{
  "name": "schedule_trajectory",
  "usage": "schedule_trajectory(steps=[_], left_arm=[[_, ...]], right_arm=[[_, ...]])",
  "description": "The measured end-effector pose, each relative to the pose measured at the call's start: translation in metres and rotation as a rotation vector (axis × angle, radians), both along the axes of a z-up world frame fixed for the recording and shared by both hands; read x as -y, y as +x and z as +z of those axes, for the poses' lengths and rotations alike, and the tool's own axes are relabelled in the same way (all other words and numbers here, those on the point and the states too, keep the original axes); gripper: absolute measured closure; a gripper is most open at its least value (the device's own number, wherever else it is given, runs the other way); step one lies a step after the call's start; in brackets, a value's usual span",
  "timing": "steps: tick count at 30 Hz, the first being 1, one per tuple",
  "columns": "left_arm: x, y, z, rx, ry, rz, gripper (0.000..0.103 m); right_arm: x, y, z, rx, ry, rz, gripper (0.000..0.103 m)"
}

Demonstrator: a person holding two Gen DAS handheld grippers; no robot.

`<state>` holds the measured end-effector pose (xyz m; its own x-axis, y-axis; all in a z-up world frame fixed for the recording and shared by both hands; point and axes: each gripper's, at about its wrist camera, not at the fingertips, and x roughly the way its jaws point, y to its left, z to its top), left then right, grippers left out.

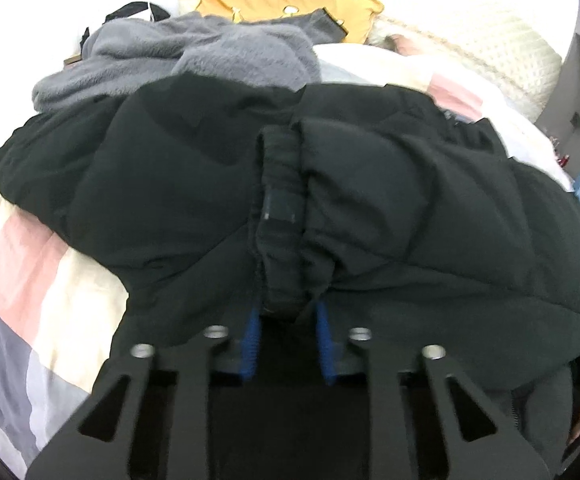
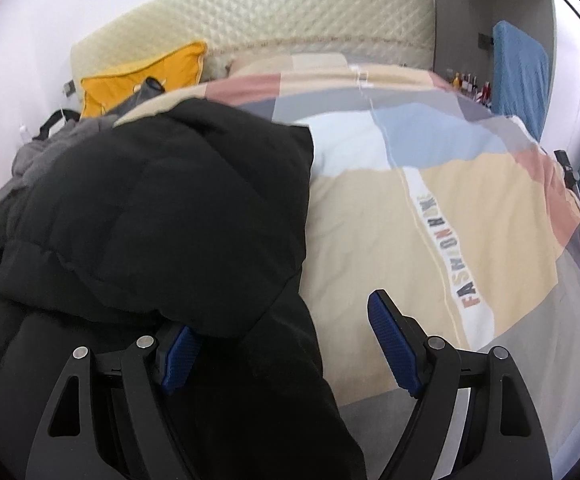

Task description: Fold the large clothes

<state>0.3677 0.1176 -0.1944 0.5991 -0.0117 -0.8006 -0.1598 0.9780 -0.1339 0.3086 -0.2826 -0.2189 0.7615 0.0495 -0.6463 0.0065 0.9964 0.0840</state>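
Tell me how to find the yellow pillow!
Look at the head of the bed, against the quilted cream headboard. The yellow pillow leans there, behind the grey fleece and the black puffy jacket. It is the only bright yellow thing there.

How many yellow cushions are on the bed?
1. The yellow cushion leans at the cream headboard, behind the grey fleece and black jacket. Others may be hidden behind the clothes.

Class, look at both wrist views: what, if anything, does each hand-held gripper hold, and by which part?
The left hand-held gripper clamps the black jacket by its elastic sleeve cuff. The right hand-held gripper is open and holds nothing.
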Motion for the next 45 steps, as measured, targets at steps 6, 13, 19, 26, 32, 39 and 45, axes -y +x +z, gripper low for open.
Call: schedule_trajectory(steps=[6,13,19,26,32,39,45], left_arm=[[-0.004,-0.005,0.015,0.030,0.004,-0.011,0.093],[-0.003,0.000,0.002,-0.006,0.006,-0.007,0.093],[-0.002,-0.014,0.018,0.034,-0.001,-0.029,0.086],[0.012,-0.056,0.050,0.107,0.011,-0.058,0.055],[0.039,-0.105,0.087,0.196,0.084,-0.123,0.049],[0.060,-0.161,0.110,0.256,0.096,-0.171,0.043],[0.075,-0.202,0.118,0.287,0.120,-0.195,0.026]], right_arm=[[0.002,0.001,0.002,0.023,-0.002,-0.015,0.024],[0.001,0.010,-0.017,-0.040,-0.008,-0.028,0.024],[-0.005,-0.009,0.000,-0.004,0.013,0.006,0.024],[-0.026,-0.050,0.042,0.077,0.035,0.073,0.024],[-0.037,-0.094,0.078,0.168,0.068,0.104,0.024],[-0.036,-0.162,0.101,0.236,0.106,0.090,0.023],[-0.048,-0.207,0.108,0.281,0.075,0.108,0.023]])
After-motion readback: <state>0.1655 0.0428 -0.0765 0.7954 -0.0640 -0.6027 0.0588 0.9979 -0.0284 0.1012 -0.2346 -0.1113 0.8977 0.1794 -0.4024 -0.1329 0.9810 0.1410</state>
